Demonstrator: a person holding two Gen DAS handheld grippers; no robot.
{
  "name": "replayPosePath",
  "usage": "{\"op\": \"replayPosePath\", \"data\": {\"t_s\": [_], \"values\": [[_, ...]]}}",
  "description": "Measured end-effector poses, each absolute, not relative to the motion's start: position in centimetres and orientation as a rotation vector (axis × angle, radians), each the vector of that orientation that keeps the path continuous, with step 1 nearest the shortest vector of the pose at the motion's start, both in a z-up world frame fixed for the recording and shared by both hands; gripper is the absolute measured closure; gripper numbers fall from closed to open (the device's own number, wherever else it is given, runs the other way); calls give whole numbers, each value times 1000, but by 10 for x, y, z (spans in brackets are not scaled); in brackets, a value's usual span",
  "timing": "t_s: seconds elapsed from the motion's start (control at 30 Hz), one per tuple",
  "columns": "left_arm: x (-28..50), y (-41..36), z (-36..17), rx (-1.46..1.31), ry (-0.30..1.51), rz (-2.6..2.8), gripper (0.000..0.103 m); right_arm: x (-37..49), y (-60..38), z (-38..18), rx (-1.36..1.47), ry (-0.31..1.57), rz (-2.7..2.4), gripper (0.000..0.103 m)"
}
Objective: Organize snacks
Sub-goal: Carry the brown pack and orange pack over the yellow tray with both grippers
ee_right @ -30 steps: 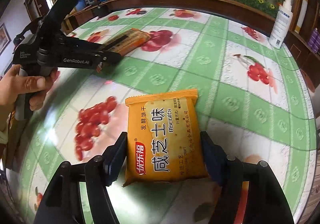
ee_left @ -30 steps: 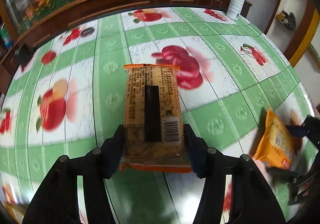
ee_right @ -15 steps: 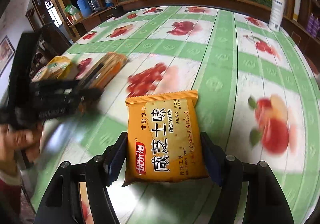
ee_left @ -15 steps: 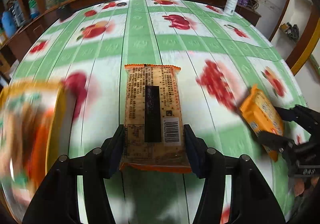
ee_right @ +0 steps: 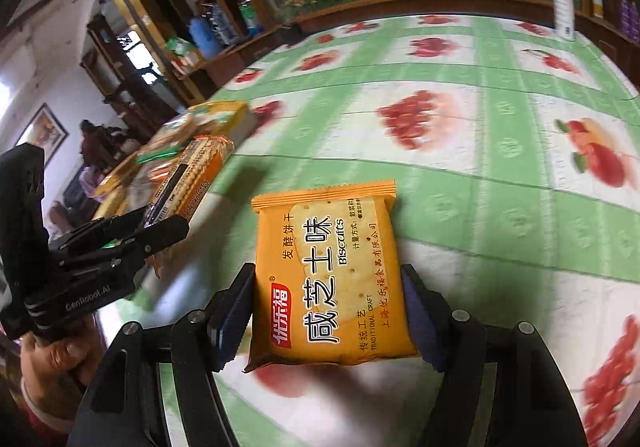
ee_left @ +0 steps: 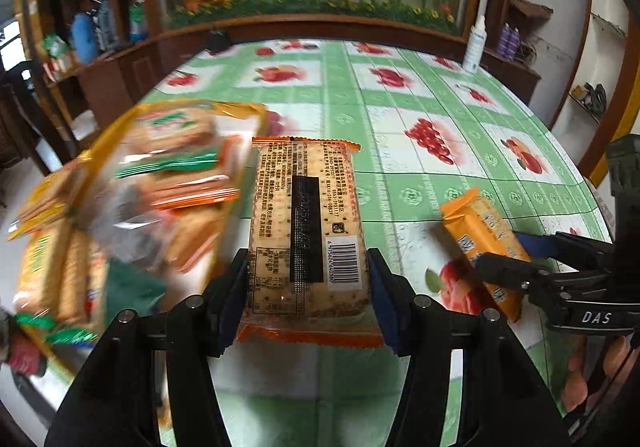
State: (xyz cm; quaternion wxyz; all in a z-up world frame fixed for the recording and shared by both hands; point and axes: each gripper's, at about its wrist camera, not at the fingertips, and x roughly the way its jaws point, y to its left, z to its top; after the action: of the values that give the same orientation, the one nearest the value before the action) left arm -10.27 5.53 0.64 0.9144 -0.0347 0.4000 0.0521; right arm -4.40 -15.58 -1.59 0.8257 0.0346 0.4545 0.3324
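Two biscuit packets are being carried above the worktop point(ee_left: 432, 183): the left claw point(ee_left: 306, 275) is clamping a long cracker packet point(ee_left: 306, 223), barcode side up, at centre frame, and the right claw point(ee_right: 328, 311) is gripping a square orange biscuit pack point(ee_right: 328, 279). A blurred bag of assorted biscuit packs point(ee_left: 120, 203) is lying at the left of the frame, on the green fruit-print tablecloth point(ee_right: 500, 183).

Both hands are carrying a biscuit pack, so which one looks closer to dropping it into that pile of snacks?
Probably the left. The left gripper holds its clear biscuit pack right beside the snack pile. The right gripper, with the orange pack, trails farther away.
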Motion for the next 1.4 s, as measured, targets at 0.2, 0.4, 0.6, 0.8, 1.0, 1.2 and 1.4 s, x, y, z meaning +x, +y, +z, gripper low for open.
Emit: {"op": "replayPosePath", "data": {"t_s": [0.2,0.4,0.6,0.8,1.0,1.2,1.4], "values": [[-126,73,15,-87,779,145,48,-57,-129,-9,94,953,783,32],[-137,83,24,-105,741,162,48,-63,-116,-2,104,941,821,32],[-142,92,36,-121,699,183,48,-61,-106,9,108,914,839,32],[-147,109,43,-141,676,223,48,-59,-89,19,99,889,870,32],[-154,133,45,-170,660,280,48,-57,-60,27,90,874,913,32],[-162,155,45,-196,650,327,48,-61,-30,32,61,862,954,32],[-170,175,43,-220,644,372,48,-57,-2,29,47,872,985,32]]}}
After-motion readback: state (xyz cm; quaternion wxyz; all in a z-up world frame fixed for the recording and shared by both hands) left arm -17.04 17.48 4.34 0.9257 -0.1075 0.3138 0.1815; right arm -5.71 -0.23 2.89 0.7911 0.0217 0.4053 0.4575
